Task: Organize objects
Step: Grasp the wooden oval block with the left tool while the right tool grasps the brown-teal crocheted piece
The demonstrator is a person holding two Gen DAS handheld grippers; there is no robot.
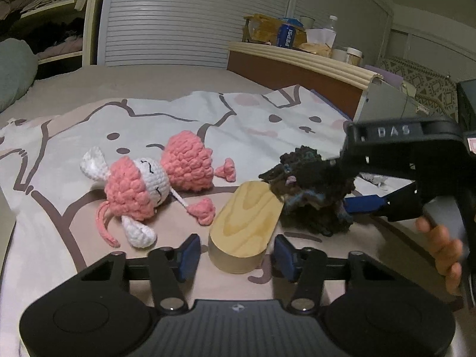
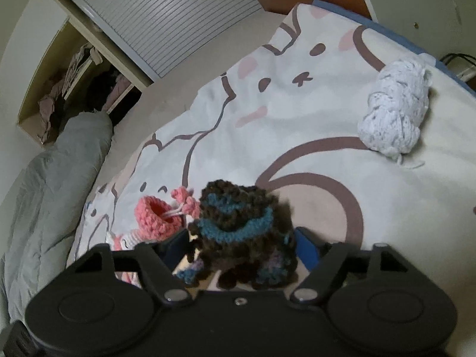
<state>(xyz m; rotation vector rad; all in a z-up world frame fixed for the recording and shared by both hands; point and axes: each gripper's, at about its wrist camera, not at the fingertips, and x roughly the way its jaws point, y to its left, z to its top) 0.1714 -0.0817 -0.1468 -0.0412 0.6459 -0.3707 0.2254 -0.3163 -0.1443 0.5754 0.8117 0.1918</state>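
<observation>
Two crochet toys point(image 1: 154, 190) beside wooden block point(image 1: 247, 226)

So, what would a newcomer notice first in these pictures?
Probably the pink and white crochet doll lying on the cartoon-print blanket. Right of it, the left tongs flank a wooden block, and the right tongs enclose a dark brown crochet toy.

I see a bed under a cream cat-print blanket point(image 1: 166, 110). At twelve o'clock stands a grey slatted roller door point(image 1: 166, 17); at two o'clock, a cluttered orange-brown wooden headboard shelf point(image 1: 297, 71). Lighting is dim.
</observation>
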